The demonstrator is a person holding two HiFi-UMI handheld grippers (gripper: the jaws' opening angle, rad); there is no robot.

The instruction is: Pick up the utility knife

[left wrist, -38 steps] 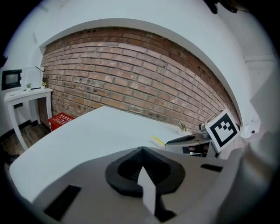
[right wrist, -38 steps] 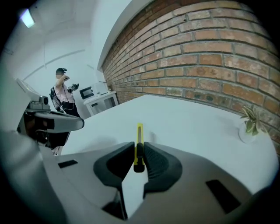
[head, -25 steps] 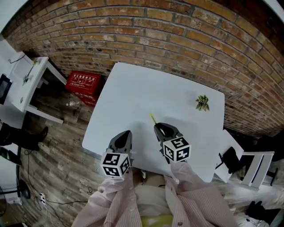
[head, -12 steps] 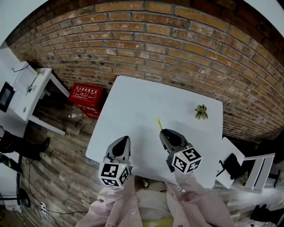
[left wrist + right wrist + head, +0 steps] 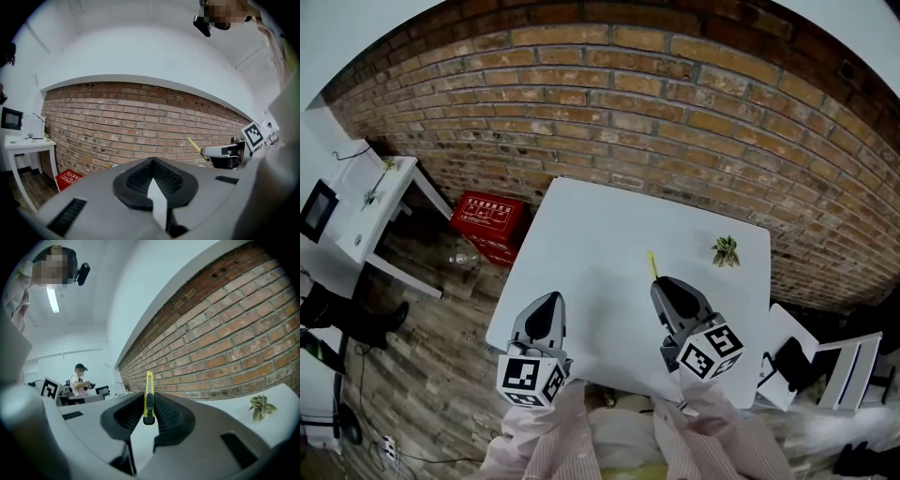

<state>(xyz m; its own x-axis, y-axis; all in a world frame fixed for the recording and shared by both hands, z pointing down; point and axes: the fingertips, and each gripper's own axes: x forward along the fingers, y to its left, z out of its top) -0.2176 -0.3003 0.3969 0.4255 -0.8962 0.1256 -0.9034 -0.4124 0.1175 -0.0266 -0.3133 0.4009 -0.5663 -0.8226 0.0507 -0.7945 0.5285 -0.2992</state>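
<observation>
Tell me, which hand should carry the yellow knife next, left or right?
Right. The right gripper is shut on the utility knife, with its yellow body clamped between the fingers and poking out ahead. The left gripper is shut with nothing in it, off to the side.

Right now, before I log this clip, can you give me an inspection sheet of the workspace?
Surface: white table; only the plant rests on it.
Job's things: yellow utility knife, clamped between the right gripper's jaws, its tip sticking out ahead.
Clutter: small potted plant near the table's far right corner.
Grippers: right gripper shut on the utility knife; left gripper shut, nothing in it.
Cables: a cable with a power strip on the floor at the left.
Surroundings: brick wall, red crate, white side desk, wood floor; another person in the background.
</observation>
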